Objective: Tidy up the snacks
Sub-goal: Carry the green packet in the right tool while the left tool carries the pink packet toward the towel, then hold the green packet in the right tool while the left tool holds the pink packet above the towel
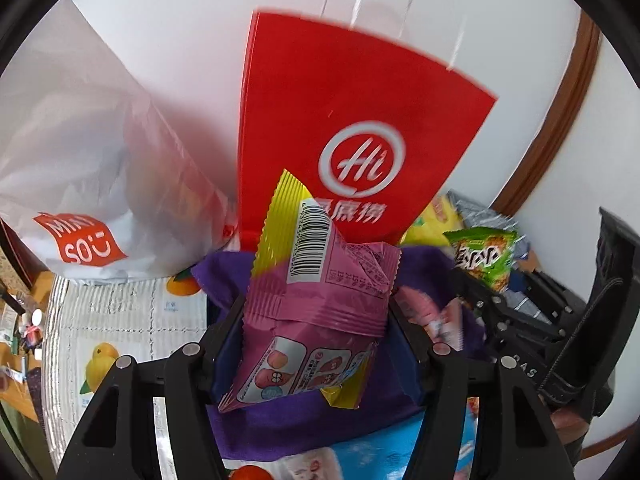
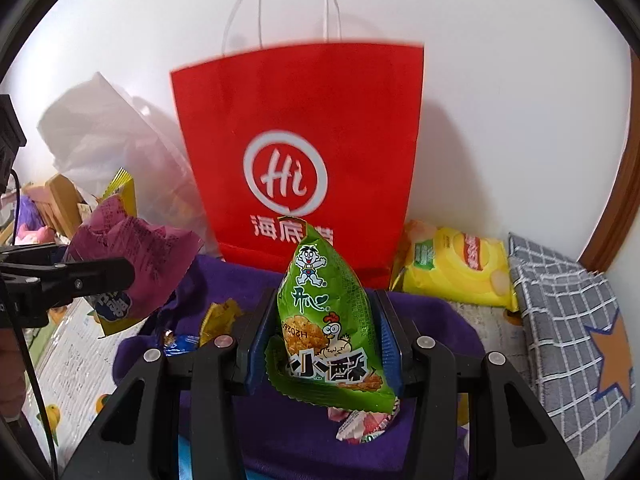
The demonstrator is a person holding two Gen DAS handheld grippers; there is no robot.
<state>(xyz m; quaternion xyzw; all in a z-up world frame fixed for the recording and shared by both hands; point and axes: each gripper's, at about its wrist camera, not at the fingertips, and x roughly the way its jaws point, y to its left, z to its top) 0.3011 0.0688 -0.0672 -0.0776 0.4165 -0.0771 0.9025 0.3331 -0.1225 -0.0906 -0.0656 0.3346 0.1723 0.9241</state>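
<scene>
My left gripper (image 1: 316, 320) is shut on a pink and yellow snack packet (image 1: 316, 304), held above a purple cloth (image 1: 304, 420). It also shows in the right wrist view (image 2: 136, 264) at the left. My right gripper (image 2: 326, 332) is shut on a green snack packet (image 2: 328, 320), which also shows in the left wrist view (image 1: 486, 256) at the right. A red paper bag (image 2: 304, 128) with white handles stands upright against the wall just behind both packets; it fills the middle of the left wrist view (image 1: 352, 120).
A white plastic bag (image 1: 80, 184) sits left of the red bag. A yellow packet (image 2: 456, 268) and a grey checked cloth (image 2: 568, 320) lie at the right. Small wrapped snacks (image 2: 360, 424) lie on the purple cloth (image 2: 304, 440). A fruit-print sheet (image 1: 120, 320) covers the table at the left.
</scene>
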